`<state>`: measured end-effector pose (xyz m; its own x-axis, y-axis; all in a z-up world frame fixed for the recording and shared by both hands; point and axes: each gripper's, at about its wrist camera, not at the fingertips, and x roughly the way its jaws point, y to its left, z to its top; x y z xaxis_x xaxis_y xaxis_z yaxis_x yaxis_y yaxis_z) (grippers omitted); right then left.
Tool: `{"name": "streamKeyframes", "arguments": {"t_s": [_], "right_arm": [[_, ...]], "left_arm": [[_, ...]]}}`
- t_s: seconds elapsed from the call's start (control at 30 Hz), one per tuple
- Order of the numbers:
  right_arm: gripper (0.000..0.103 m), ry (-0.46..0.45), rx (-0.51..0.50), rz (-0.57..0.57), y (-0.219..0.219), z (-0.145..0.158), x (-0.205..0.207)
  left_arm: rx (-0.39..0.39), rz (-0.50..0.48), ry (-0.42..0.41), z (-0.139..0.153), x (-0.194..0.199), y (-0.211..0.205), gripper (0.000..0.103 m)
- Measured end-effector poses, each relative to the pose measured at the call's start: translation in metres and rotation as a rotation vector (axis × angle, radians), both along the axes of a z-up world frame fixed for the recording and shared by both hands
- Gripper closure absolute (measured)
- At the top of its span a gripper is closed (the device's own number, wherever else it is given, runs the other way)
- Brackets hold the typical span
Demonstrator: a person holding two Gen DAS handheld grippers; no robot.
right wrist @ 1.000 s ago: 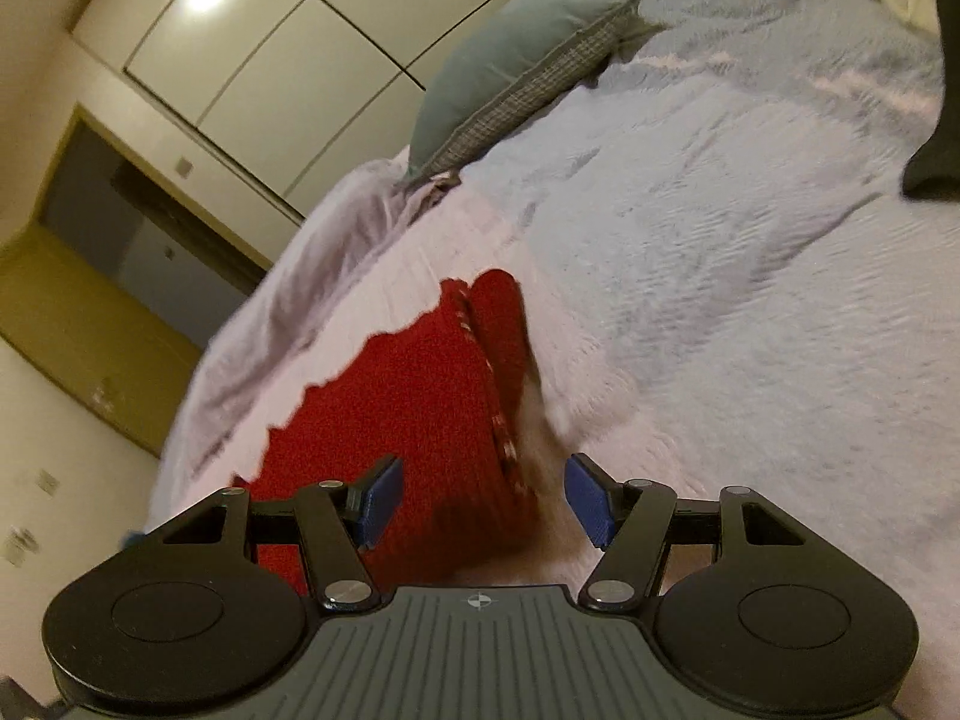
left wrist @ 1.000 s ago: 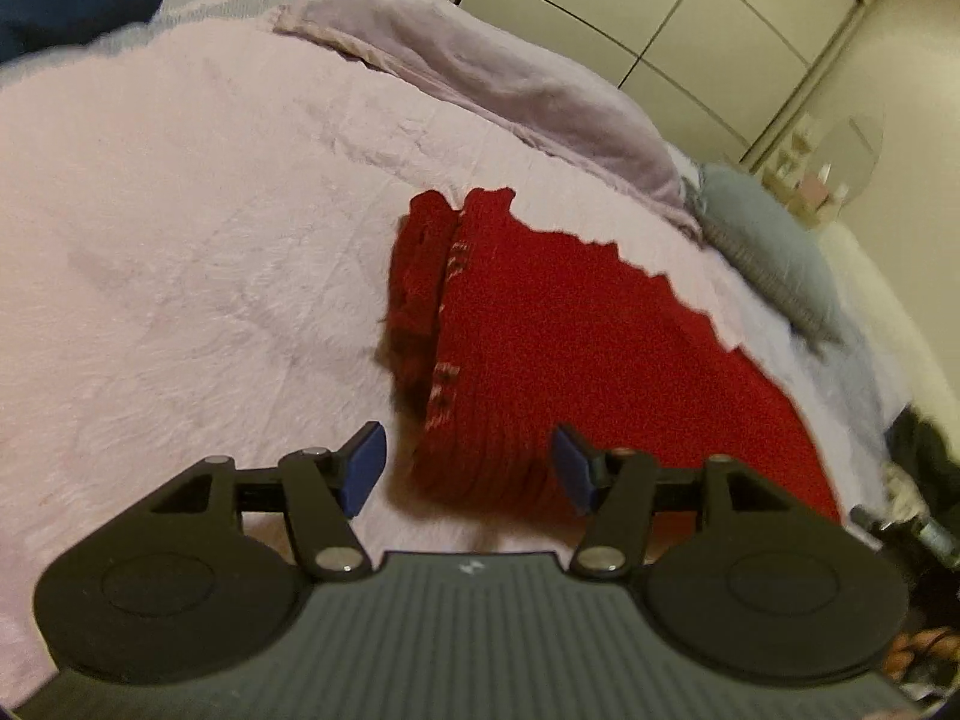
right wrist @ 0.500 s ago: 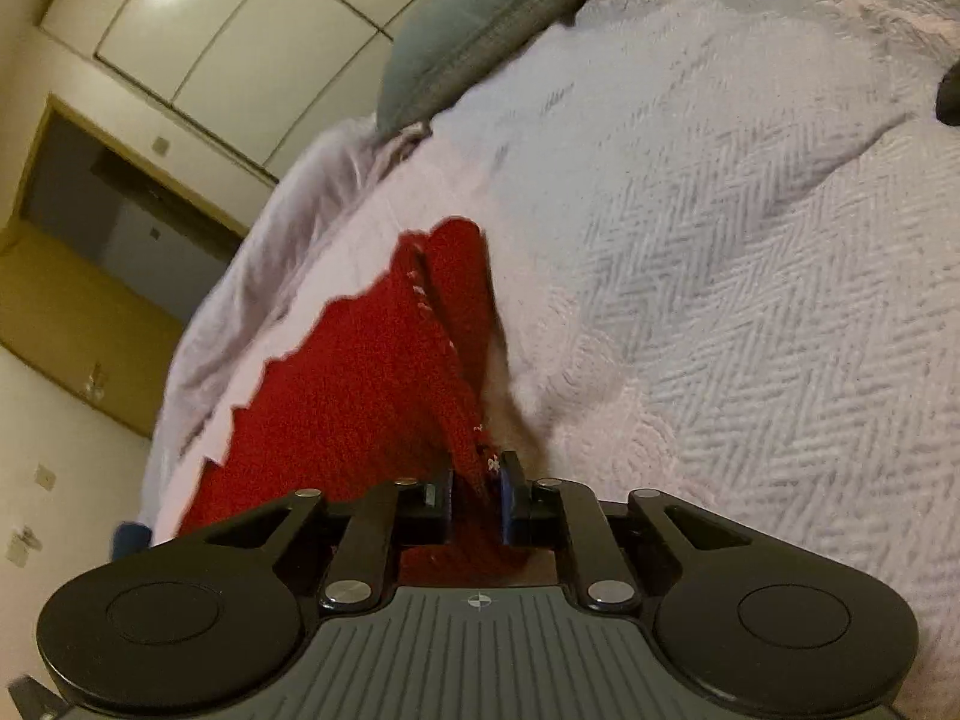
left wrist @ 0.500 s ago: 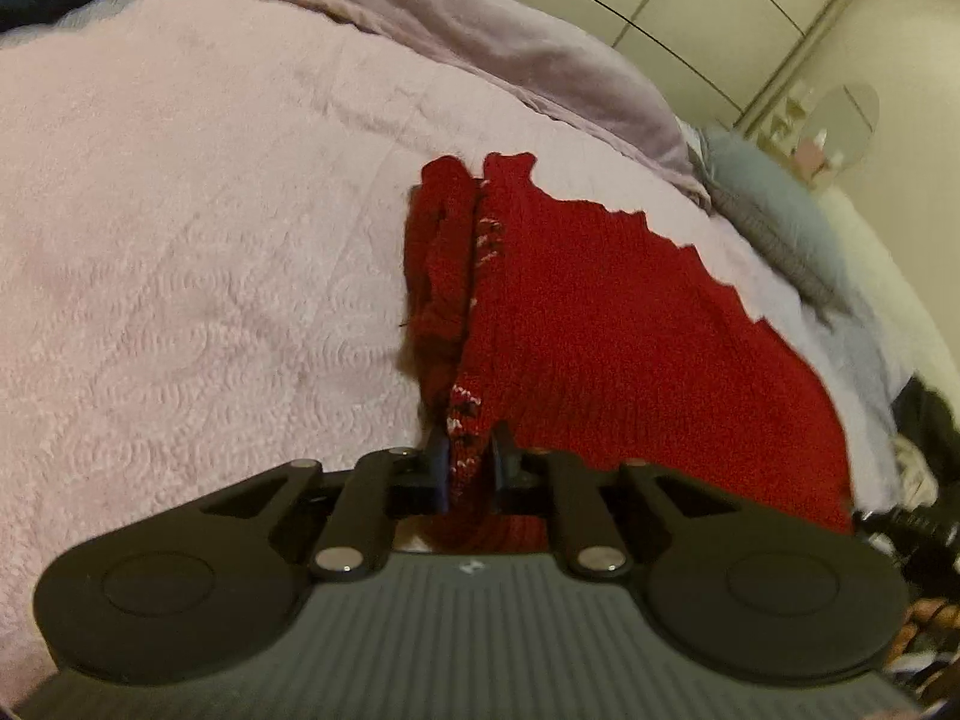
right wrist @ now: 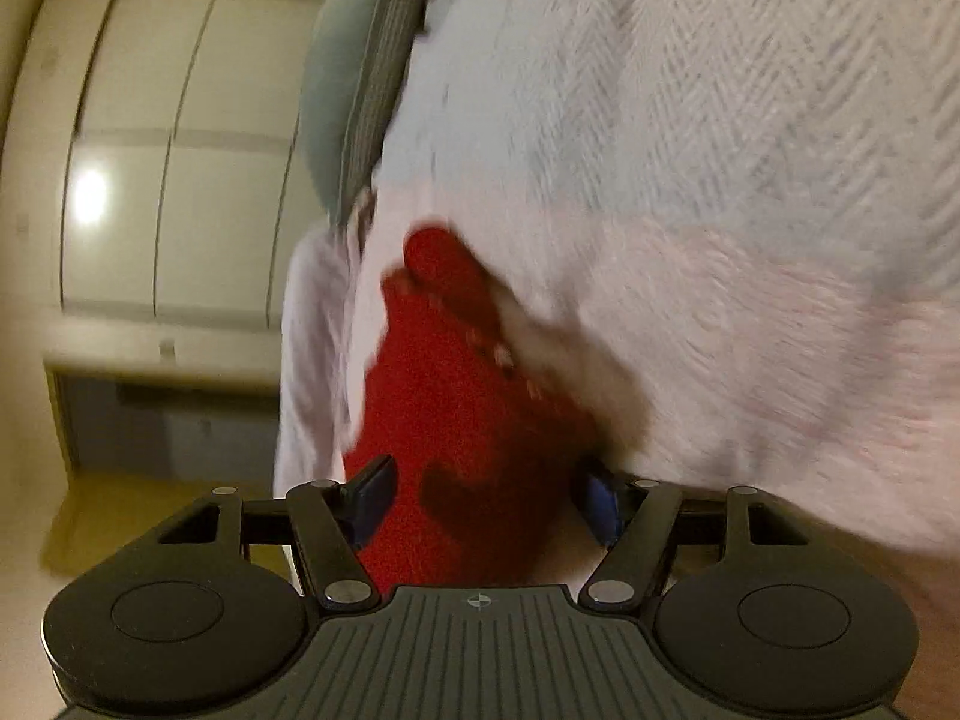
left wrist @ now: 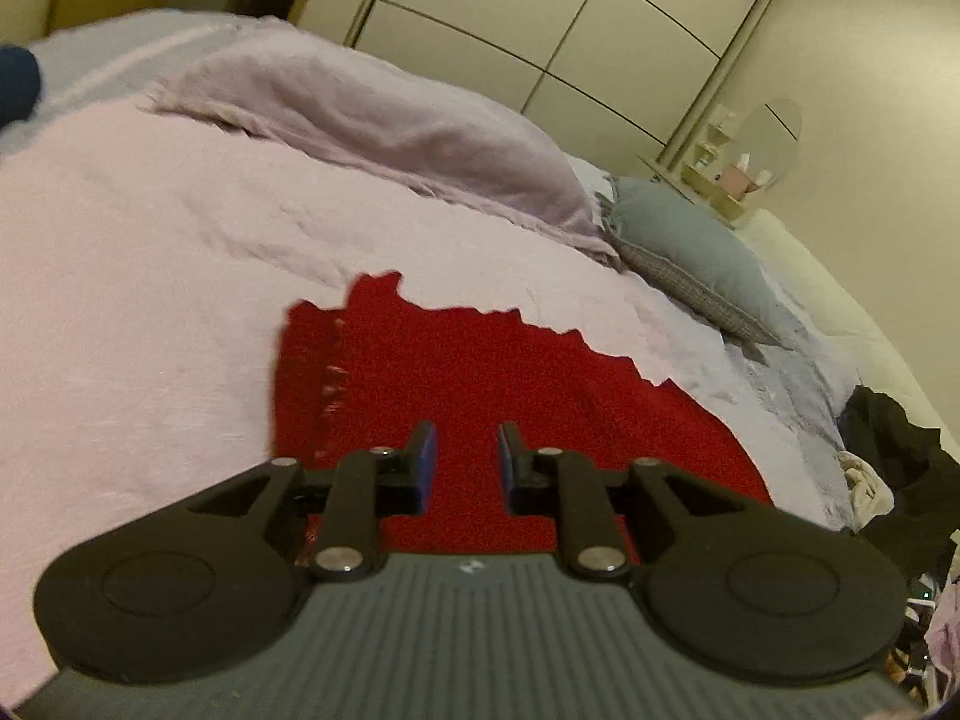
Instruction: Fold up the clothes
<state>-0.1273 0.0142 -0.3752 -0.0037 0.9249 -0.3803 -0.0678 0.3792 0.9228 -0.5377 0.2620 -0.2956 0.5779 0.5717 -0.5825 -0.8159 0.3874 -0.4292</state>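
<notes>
A red knitted garment (left wrist: pixel 480 384) lies folded on the pale pink bedspread (left wrist: pixel 132 300), with a patterned edge along its left side. My left gripper (left wrist: pixel 465 459) is partly open and empty just above the garment's near part. In the right wrist view the same red garment (right wrist: pixel 456 420) lies blurred on the bedspread (right wrist: pixel 750 330). My right gripper (right wrist: pixel 483 501) is open wide over its near end, holding nothing.
A lilac blanket (left wrist: pixel 384 120) lies bunched at the far side of the bed. A grey-blue pillow (left wrist: pixel 690 246) lies at the right, also in the right wrist view (right wrist: pixel 354 78). Dark clothes (left wrist: pixel 894 450) are piled at the right edge. White wardrobe doors (left wrist: pixel 540 30) stand behind.
Both grippers shut on the garment's near edge half a second ago, carried it over and have now opened and let it go. The garment now lies folded shorter.
</notes>
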Motion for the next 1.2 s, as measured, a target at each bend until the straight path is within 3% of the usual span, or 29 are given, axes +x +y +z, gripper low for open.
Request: {"name": "streamKeyframes", "arguments": {"t_s": [0.07, 0.17, 0.53, 0.73, 0.8, 0.87, 1.03, 1.1, 1.2], "right_arm": [[0.036, -0.01, 0.004, -0.045, 0.009, -0.003, 0.003], [0.036, -0.015, 0.037, -0.097, 0.017, -0.007, 0.002], [0.036, 0.003, 0.059, -0.075, 0.005, -0.01, 0.0], [0.036, 0.066, 0.102, -0.114, 0.033, -0.019, 0.012], [0.037, 0.046, 0.11, -0.103, 0.039, -0.019, 0.013], [0.055, 0.008, 0.105, -0.08, 0.044, -0.019, 0.012], [0.064, -0.167, -0.004, 0.008, 0.046, -0.002, 0.011], [0.065, -0.335, -0.098, 0.066, 0.056, 0.016, 0.005], [0.068, -0.734, -0.228, 0.166, 0.075, 0.055, -0.031]], "left_arm": [[-0.021, 0.006, 0.01, -0.016, 0.007, 0.011, 0.086], [-0.054, 0.024, 0.102, -0.037, 0.013, 0.019, 0.089], [-0.076, 0.038, 0.019, -0.047, -0.007, 0.019, 0.092], [-0.09, 0.037, -0.003, -0.045, -0.012, 0.02, 0.092], [-0.102, 0.037, -0.019, -0.046, -0.014, 0.021, 0.092], [-0.111, 0.036, -0.03, -0.048, -0.016, 0.023, 0.092], [-0.123, 0.037, -0.052, -0.047, -0.021, 0.022, 0.092], [-0.126, 0.042, -0.066, -0.045, -0.025, 0.021, 0.092], [-0.122, 0.053, -0.085, -0.039, -0.034, 0.017, 0.092]]}}
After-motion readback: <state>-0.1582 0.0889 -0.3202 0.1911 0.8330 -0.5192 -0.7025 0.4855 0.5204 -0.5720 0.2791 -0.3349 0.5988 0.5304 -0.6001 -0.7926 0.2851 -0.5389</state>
